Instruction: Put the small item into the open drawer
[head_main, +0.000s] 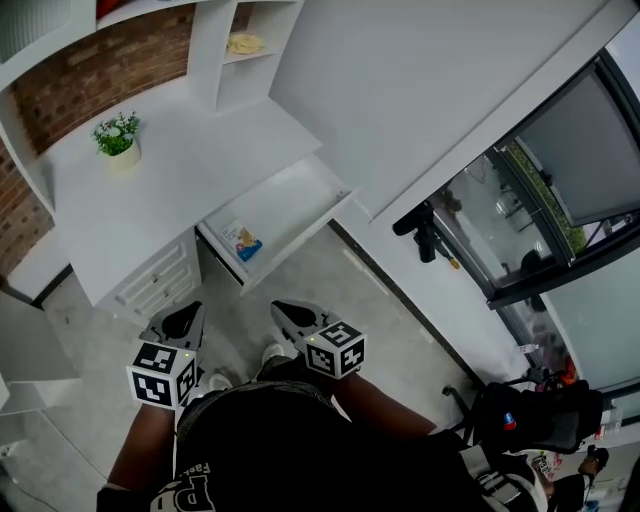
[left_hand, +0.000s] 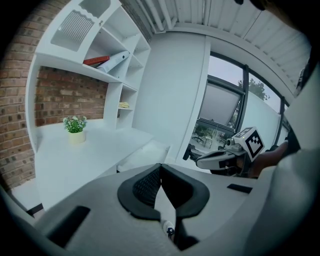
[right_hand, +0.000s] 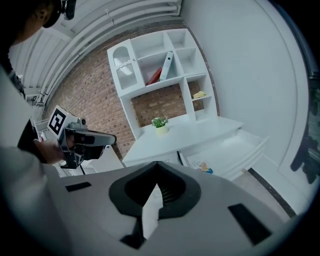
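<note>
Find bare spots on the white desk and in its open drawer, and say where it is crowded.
The white desk top is bare from the small green potted plant to its front edge. The open white drawer is free beyond the colourful flat item at its near end; only that end is occupied.

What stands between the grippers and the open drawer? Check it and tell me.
Nothing visible does. The left gripper and the right gripper, both shut and empty, are held back from the open drawer, with only floor between. A small colourful item lies inside the drawer.
</note>
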